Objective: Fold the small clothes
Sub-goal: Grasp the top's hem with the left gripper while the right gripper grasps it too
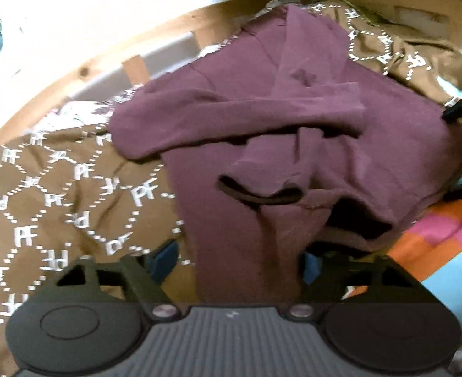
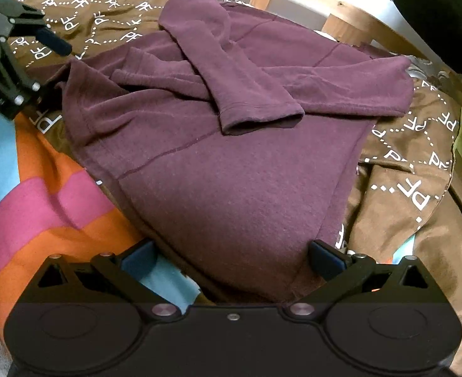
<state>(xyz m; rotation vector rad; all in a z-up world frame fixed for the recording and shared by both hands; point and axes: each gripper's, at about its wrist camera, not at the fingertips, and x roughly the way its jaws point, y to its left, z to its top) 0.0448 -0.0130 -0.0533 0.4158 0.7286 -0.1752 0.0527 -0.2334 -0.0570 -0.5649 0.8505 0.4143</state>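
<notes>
Small maroon fleece top (image 2: pixel 231 163) lies on bed's brown "PF"-print cover (image 1: pixel 42 188), sleeves crossed over chest.

Left tool (image 1: pixel 237 260) and right tool (image 2: pixel 231 257) both spread wide, fabric between pads, not pinched.

Risk: loose sleeves slide out mid-fold, rumpled cover drags along.

Wooden bed rail (image 1: pixel 74 72) close behind, striped blanket (image 2: pixel 42 207) side roomier.

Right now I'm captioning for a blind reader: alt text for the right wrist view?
A maroon long-sleeved top lies on a brown patterned cover, sleeves crossed over its body, its near edge between the open blue-padded fingers of the right hand-held gripper. The left hand-held gripper sits at the top's far left edge.
</notes>
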